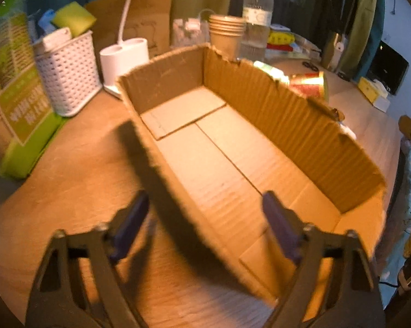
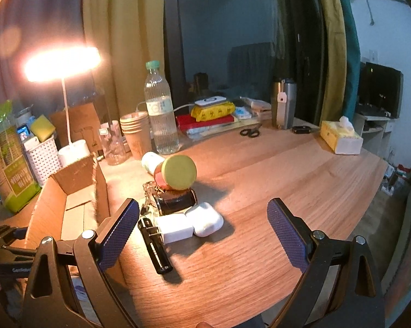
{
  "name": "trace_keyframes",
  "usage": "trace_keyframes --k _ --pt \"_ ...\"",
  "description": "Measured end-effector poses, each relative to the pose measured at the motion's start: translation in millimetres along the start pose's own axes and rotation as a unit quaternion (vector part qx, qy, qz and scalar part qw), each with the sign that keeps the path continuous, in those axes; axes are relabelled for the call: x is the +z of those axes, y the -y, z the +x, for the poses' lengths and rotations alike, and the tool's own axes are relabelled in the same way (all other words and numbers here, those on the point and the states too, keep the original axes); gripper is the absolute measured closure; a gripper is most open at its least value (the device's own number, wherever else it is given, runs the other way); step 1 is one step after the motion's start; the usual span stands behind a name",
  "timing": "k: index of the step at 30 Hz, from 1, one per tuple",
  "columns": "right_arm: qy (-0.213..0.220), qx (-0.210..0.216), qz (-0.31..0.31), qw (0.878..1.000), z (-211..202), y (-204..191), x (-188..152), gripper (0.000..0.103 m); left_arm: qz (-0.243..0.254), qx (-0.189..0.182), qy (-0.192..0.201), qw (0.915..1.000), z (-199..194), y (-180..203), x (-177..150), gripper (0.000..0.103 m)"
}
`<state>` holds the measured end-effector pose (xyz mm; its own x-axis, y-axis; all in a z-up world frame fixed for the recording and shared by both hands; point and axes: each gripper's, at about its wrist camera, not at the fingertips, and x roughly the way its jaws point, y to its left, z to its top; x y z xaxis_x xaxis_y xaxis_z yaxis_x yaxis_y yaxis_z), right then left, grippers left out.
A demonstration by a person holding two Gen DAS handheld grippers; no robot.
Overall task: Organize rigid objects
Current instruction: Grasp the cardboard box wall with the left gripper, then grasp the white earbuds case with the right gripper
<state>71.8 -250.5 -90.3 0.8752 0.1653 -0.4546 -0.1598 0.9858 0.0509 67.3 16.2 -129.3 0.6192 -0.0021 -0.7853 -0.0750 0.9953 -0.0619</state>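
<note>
Small hard objects are lying in a cluster on the wooden table, just ahead of the right gripper, whose blue-padded jaws are standing wide apart with nothing between them. Nearest in that cluster, a black clip-like tool is lying flat, touching a white charger block, and a white earbud case is sitting just beside the block. Behind them a dark round tin and a bunch of keys are lying close together, and a jar with a green lid is lying on its side against a white bottle.

To the left of the cluster, a shallow cardboard box is sitting open and empty. The left gripper is hanging over its near end, jaws apart, with the box's near wall running between them; the pads are not pressing on it.

Farther back, a white basket, a lit desk lamp, a stack of paper cups and a water bottle are standing along the table's far edge. Scissors, a steel flask and a tissue box are resting to the right.
</note>
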Motion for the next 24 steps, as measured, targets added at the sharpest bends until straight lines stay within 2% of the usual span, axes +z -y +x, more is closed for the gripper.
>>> trace_keyframes --k 1,2,3,5,6,8,16,24 --pt "-0.004 0.000 0.001 1.000 3 1 -1 0.006 0.002 -0.001 -0.005 1.0000 3 1 1 0.048" --pt "-0.006 -0.001 0.002 1.000 5 1 -2 0.006 0.002 -0.006 -0.017 0.9998 10 1 2 0.057" --pt "-0.008 -0.001 0.002 1.000 7 1 -3 0.006 0.000 -0.012 -0.023 0.9997 13 0 2 0.057" --pt "-0.012 -0.001 0.002 1.000 10 1 -4 0.006 0.009 -0.007 -0.017 0.9998 13 2 6 0.068" --pt "-0.014 -0.002 0.002 1.000 12 1 -4 0.006 0.013 -0.008 -0.016 0.9998 14 3 7 0.069" --pt "-0.019 -0.001 0.003 1.000 16 1 -5 0.006 0.022 -0.004 -0.017 0.9996 16 3 13 0.083" --pt "-0.037 0.005 -0.007 0.999 31 -5 -11 0.006 0.049 0.000 -0.011 0.9987 31 -13 31 0.089" --pt "-0.057 0.009 -0.029 0.998 46 -13 -16 0.007 0.049 -0.028 -0.001 0.9984 42 -18 43 0.089"
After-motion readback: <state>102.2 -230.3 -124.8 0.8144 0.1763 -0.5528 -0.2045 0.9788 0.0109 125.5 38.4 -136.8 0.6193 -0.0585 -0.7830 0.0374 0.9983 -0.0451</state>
